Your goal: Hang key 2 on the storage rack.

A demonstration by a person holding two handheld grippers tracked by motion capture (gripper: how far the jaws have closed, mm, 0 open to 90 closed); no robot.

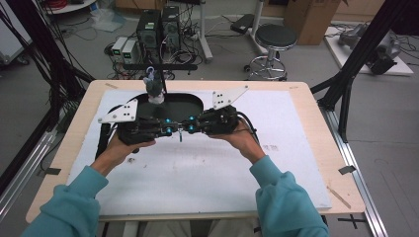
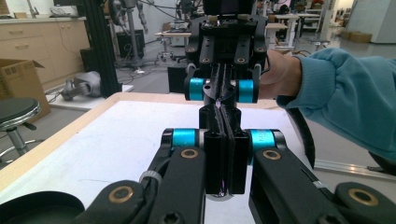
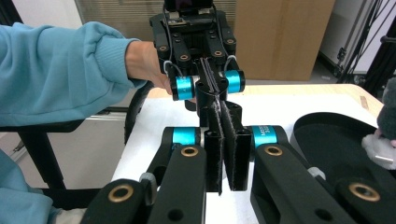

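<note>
You are holding the left hand-held gripper (image 1: 170,130) and right hand-held gripper (image 1: 189,128) tip to tip above the table (image 1: 306,148), both clamped tight on a thin strip (image 2: 219,103) between them; setting it down is remaining.

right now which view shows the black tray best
The high view: the whole oval black tray lies behind both grippers, with a grey and white toy at its left end. The right gripper view catches a curved part at right; the left gripper view only a dark edge bottom left.
</note>
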